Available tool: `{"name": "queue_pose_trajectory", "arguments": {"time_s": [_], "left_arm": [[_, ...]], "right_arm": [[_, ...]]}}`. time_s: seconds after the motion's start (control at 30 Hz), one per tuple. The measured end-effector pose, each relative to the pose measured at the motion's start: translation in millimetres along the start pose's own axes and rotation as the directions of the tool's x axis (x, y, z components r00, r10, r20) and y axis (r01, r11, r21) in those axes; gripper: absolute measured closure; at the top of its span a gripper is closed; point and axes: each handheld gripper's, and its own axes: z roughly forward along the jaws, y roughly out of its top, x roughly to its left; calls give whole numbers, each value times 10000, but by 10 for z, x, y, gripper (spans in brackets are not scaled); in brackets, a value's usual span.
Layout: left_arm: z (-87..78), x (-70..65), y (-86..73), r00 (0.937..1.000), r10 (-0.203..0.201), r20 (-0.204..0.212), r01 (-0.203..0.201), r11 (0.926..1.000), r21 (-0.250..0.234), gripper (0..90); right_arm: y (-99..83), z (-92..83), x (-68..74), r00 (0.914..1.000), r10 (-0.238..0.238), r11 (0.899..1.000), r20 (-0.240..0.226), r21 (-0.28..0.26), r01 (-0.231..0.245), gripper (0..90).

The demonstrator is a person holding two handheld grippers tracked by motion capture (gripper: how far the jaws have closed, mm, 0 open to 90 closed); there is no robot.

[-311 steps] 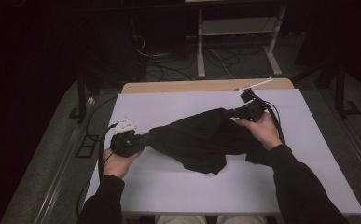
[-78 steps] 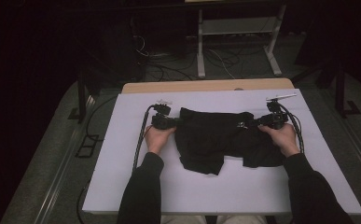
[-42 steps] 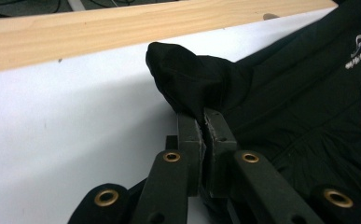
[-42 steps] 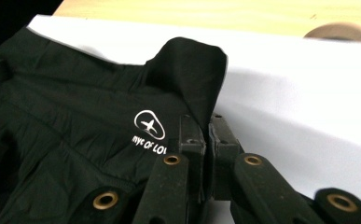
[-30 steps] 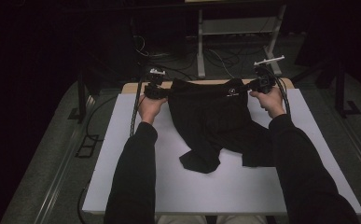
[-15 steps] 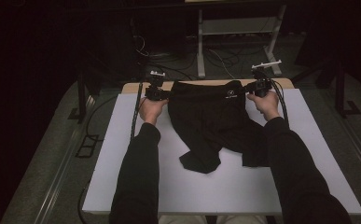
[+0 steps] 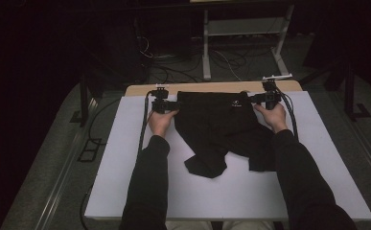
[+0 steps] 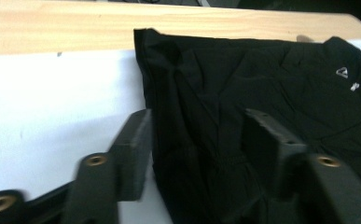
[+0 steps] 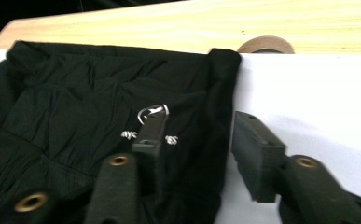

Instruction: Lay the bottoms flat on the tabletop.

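Observation:
A pair of black shorts [image 7: 221, 124] with a small white logo lies flat on the white sheet [image 7: 125, 163], waistband toward the far edge. My left gripper [image 7: 177, 103] is at the waistband's left corner, my right gripper [image 7: 253, 99] at its right corner. In the left gripper view the jaws have just been opening: my left gripper [image 8: 201, 135] straddles the shorts' side edge [image 8: 262, 79] without pressing it. The right gripper's jaws have also just been opening, and my right gripper [image 9: 201, 140] straddles the hem beside the logo [image 9: 152, 114], pads apart from the cloth.
Bare wood of the table [image 7: 197, 88] shows beyond the sheet's far edge. A brown round ring [image 9: 266, 45] lies on that wood by the shorts' right corner. Behind the table stand a metal frame [image 7: 243, 33] and floor cables. Black-sleeved forearms reach across the sheet.
Both hands sank and laid the waistband down at the far edge of the sheet. Both grippers, shut on the waistband before, now stand open around it.

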Motion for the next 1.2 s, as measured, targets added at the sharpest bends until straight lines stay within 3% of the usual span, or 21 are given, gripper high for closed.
{"name": "queue_pose_trajectory", "arguments": {"time_s": [0.27, 0.37, 0.57, 0.73, 0.83, 0.97, 1.2], "left_arm": [[-153, -92, -80, 9975, -442, 553, 489, 9950, -870, 214], [-178, -143, -103, 9931, -657, 966, 743, 9933, -882, 139], [-259, -267, -165, 9911, -665, 1154, 789, 9912, -1067, 112], [-257, -324, -283, 9878, -976, 1213, 1071, 9915, -739, 113], [-228, -361, -367, 9895, -964, 1078, 1017, 9938, -447, 113], [-214, -358, -459, 9868, -1248, 1030, 1286, 9912, -318, 125], [-247, -398, -560, 9853, -1393, 993, 1402, 9901, -17, 163]], "right_arm": [[-104, -270, -76, 9977, -68, 9977, -679, -671, 22, 340], [-143, -370, -58, 9953, -172, 9965, -956, -829, 93, 301], [-211, -510, 26, 9902, -661, 9954, -1229, -772, 569, 224], [-280, -534, 31, 9865, -845, 9959, -1402, -436, 791, 198], [-339, -523, -6, 9873, -693, 9975, -1428, -262, 663, 199], [-433, -491, -56, 9872, -604, 9982, -1473, -36, 606, 202], [-579, -413, -109, 9824, -611, 9976, -1763, 214, 659, 251]]}}
